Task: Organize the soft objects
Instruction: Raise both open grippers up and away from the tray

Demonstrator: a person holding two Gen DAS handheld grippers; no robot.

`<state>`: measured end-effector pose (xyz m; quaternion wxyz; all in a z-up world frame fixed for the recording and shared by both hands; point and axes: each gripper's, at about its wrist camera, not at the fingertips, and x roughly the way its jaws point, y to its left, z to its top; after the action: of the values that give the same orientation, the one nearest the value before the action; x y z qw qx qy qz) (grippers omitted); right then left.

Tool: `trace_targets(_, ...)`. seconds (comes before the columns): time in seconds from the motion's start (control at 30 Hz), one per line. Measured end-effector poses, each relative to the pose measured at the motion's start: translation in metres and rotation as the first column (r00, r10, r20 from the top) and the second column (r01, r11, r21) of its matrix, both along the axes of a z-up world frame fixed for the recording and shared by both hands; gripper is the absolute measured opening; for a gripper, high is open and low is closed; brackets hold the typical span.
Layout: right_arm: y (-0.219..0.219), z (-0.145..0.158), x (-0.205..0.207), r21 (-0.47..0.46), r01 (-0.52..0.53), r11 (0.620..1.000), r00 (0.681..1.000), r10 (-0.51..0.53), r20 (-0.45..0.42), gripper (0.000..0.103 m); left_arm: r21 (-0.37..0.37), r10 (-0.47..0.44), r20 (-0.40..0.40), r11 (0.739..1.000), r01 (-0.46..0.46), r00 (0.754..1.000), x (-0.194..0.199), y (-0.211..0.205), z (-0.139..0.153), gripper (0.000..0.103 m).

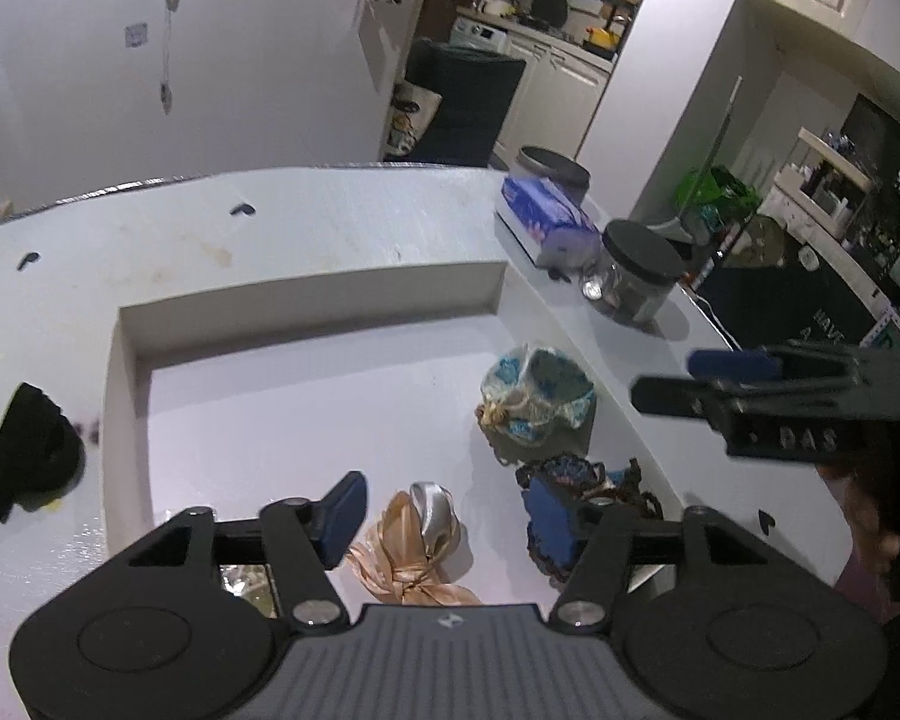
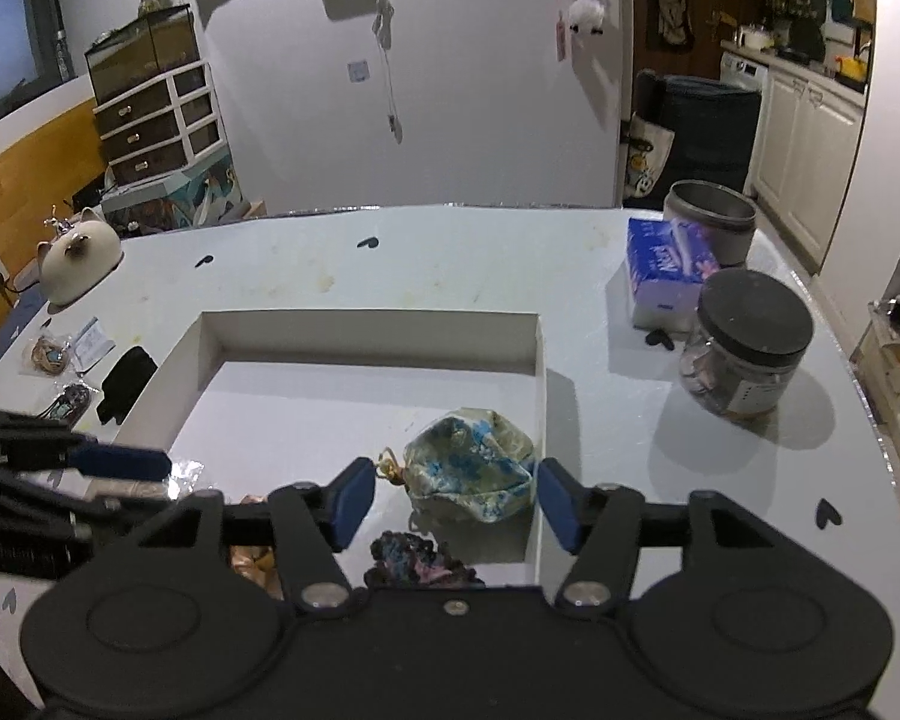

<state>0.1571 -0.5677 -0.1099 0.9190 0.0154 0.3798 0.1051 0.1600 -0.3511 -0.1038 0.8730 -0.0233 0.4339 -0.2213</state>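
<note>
A shallow white box (image 1: 306, 294) (image 2: 366, 330) lies on the table. Inside it are a blue-and-cream floral pouch (image 1: 537, 399) (image 2: 471, 465), a peach satin ribbon bundle (image 1: 417, 546) and a dark crocheted piece (image 1: 570, 474) (image 2: 417, 555). My left gripper (image 1: 444, 519) is open and empty above the box's near part, the ribbon bundle between its fingers. My right gripper (image 2: 453, 501) is open and empty, with the floral pouch between its fingertips; it also shows in the left wrist view (image 1: 720, 381). A black cloth item (image 1: 30, 450) (image 2: 126, 384) lies left of the box.
A tissue pack (image 2: 666, 276), a black-lidded glass jar (image 2: 744, 342) and a metal tin (image 2: 711, 222) stand at the right back. A cat-shaped ceramic (image 2: 81, 261) and small packets (image 2: 60, 354) lie at the left. The table edge curves close on the right.
</note>
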Motion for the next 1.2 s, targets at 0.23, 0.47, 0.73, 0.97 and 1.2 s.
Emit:
trace_targets(0.23, -0.004, 0.004, -0.028, -0.01, 0.024, 1.0, 0.999, -0.024, 0.039, 0.077, 0.005, 0.044, 0.038, 0.999, -0.044, 0.998, -0.013, 0.004, 0.01, 0.081)
trace_targets(0.47, -0.009, 0.006, -0.053, -0.019, 0.065, 0.998, 0.995, -0.063, 0.078, 0.088, 0.009, 0.085, 0.058, 0.996, -0.086, 0.995, -0.03, 0.011, 0.014, 0.098)
trace_targets(0.73, -0.011, 0.006, -0.072, -0.03, 0.089, 0.996, 0.991, -0.085, 0.104, 0.103, 0.006, 0.142, 0.077, 0.99, -0.143, 0.987, -0.047, 0.02, 0.015, 0.103)
trace_targets(0.97, -0.007, 0.007, -0.079, -0.031, 0.098, 0.995, 0.989, -0.093, 0.114, 0.103, -0.002, 0.176, 0.098, 0.984, -0.177, 0.979, -0.059, 0.027, 0.014, 0.103)
trace_targets(1.2, 0.0, 0.008, -0.084, -0.038, 0.113, 0.993, 0.986, -0.108, 0.129, 0.103, 0.001, 0.216, 0.109, 0.976, -0.217, 0.97, -0.067, 0.038, 0.012, 0.103)
